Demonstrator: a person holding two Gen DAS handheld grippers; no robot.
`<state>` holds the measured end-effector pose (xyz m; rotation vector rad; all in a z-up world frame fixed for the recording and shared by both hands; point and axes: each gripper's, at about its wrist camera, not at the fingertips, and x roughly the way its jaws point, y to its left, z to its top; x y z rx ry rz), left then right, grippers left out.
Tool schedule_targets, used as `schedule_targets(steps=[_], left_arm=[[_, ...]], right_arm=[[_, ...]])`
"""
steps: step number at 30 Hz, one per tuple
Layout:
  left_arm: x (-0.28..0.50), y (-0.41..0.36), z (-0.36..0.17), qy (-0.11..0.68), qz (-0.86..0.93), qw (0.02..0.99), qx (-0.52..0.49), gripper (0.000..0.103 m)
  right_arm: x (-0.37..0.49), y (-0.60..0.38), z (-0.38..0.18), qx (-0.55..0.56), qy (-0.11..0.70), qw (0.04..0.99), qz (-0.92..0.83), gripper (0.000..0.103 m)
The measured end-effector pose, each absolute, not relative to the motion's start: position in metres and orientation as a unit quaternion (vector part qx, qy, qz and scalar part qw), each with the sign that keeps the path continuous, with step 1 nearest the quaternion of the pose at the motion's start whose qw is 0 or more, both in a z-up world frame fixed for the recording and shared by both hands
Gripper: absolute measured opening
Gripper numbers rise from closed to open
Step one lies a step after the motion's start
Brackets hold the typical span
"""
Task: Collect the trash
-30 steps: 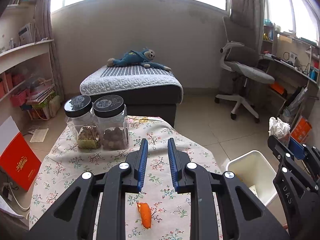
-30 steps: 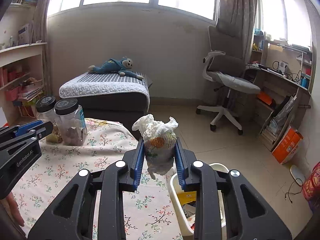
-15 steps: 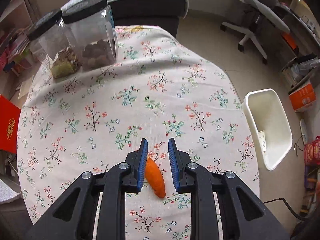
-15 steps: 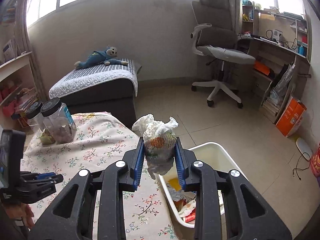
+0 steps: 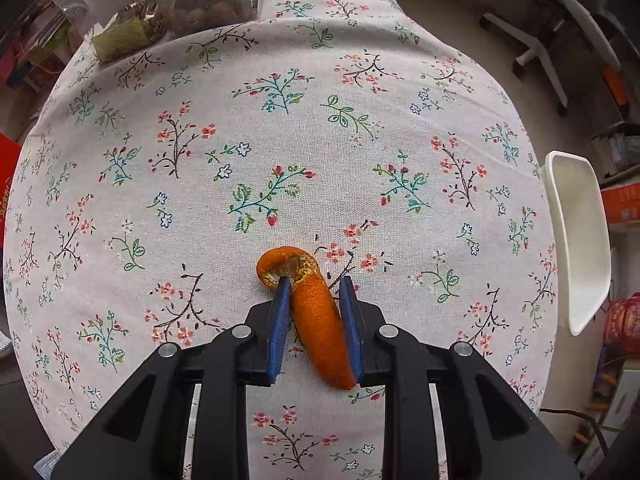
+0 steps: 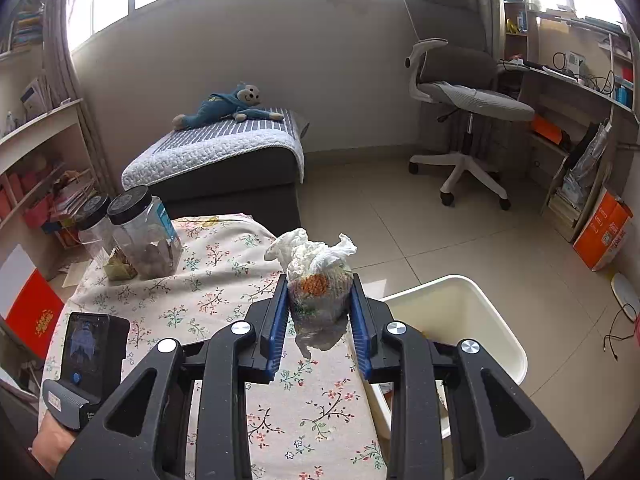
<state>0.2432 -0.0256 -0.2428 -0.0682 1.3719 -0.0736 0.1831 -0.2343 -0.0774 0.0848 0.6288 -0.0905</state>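
Now the left gripper [image 5: 311,286] sits low over the tablecloth [image 5: 280,140], jaws partly open with the orange peel [image 5: 316,316] lying between the blue pads, its curled end past the tips; whether the pads touch it, I cannot tell. Right gripper [image 6: 319,282] is clamped on a tissue wad [image 6: 318,284], raised at the table edge, beside the white bin [image 6: 460,312].
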Motion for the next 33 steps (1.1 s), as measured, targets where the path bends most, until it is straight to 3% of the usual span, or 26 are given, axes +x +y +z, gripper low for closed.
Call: schedule_targets(steps=[4, 9, 16, 22, 33], left_arm=[[0.231, -0.029, -0.244, 0.633, -0.056, 0.772, -0.021, 0.024], [0.222, -0.016, -0.222, 0.592, -0.073, 0.801, -0.048, 0.015], [0.212, -0.004, -0.114, 0.385, -0.026, 0.923, -0.003, 0.015], [0.205, -0.027, -0.06, 0.243, 0.008, 0.969, 0.034, 0.016], [0.198, -0.077, -0.048, 0.196, -0.018, 0.979, 0.051, 0.016]], right_arm=[[0.185, -0.224, -0.078, 0.04, 0.311, 0.949, -0.037, 0.027], [0.186, -0.212, -0.076, 0.041, 0.306, 0.951, -0.025, 0.027], [0.181, -0.201, -0.068, 0.023, 0.278, 0.96, -0.032, 0.027], [0.173, -0.206, -0.062, -0.01, 0.247, 0.967, -0.064, 0.027], [0.178, -0.267, -0.061, 0.001, 0.237, 0.961, -0.141, 0.027]])
